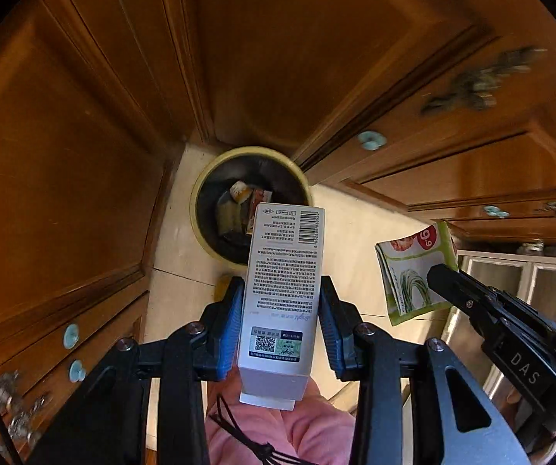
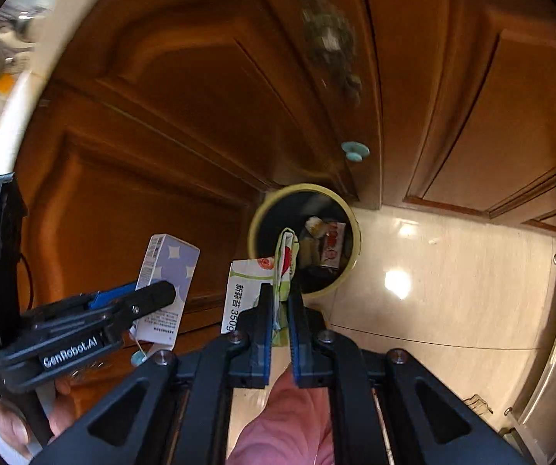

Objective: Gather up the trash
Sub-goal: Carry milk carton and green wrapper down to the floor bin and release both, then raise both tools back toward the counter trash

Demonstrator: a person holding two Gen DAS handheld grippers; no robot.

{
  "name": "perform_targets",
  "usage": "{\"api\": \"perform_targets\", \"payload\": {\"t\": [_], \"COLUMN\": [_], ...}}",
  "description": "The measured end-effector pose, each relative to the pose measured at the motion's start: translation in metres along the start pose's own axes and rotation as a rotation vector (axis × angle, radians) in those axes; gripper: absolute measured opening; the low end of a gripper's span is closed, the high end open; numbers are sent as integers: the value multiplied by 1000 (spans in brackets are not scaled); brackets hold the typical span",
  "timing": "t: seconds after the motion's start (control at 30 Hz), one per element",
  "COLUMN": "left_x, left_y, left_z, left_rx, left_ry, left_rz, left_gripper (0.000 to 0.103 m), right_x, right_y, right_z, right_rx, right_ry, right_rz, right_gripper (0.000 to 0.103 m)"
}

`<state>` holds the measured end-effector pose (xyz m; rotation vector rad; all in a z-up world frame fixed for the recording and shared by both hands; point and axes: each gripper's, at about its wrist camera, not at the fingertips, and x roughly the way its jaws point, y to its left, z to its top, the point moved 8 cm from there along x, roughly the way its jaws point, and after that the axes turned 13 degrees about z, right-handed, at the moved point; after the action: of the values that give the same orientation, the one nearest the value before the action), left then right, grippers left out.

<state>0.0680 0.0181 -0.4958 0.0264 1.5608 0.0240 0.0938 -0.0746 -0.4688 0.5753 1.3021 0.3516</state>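
The left gripper (image 1: 281, 310) has its blue-padded fingers (image 1: 227, 321) part-way apart and pressed on the sides of a tall white printed carton (image 1: 284, 290), whose top points to 12 o'clock at a round yellow-rimmed bin (image 1: 200, 190) on the pale tiled floor (image 1: 355, 232). The right gripper (image 2: 281, 302) has its fingers nearly together, pinching a flat green-and-white printed plastic wrapper (image 2: 284, 255) that hangs over the bin's mouth. Inside the bin lie other packets (image 2: 332, 248), with brown wooden cabinet doors (image 1: 84, 155) around it.

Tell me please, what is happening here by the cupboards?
A person is collecting trash with a gripper in each hand. The left gripper is shut on a white carton box, and the right gripper is shut on a flat green and white wrapper. Both are held above a round yellow-rimmed bin on the floor, which already holds some packaging. Nothing has been dropped in yet.
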Motion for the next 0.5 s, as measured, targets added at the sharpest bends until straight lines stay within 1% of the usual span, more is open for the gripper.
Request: {"api": "perform_targets", "payload": {"t": [0.1,0.17,0.23,0.3,0.33,0.37,0.4,0.47,0.5], "left_x": [24,33,35,36,34,32,29,22,19], "left_y": [-4,-7,-4,0,3,6,9,12,14], "left_z": [11,25,35,44,49,55,60,65,66], "left_rx": [7,21,35,49,52,52,51,59,63], "left_ry": [25,25,11,-5,-13,-23,-39,-59,-65], "left_rz": [7,19,51,77,90,98,110,128,139], "left_gripper": [36,36,38,45,55,62,64,72,73], "right_x": [27,43,55,64,68,70,69,68,67], "right_y": [-4,-3,1,4,6,8,8,11,11], "right_z": [9,18,27,36,39,42,45,51,53], "right_rx": [-13,-31,-49,-57,-57,-54,-49,-38,-33], "right_ry": [16,23,23,23,26,28,27,13,1], "right_rz": [-29,-46,-56,-72,-79,-81,-84,-83,-78], "right_gripper": [7,11,11,14,16,18,20,23,24]}}
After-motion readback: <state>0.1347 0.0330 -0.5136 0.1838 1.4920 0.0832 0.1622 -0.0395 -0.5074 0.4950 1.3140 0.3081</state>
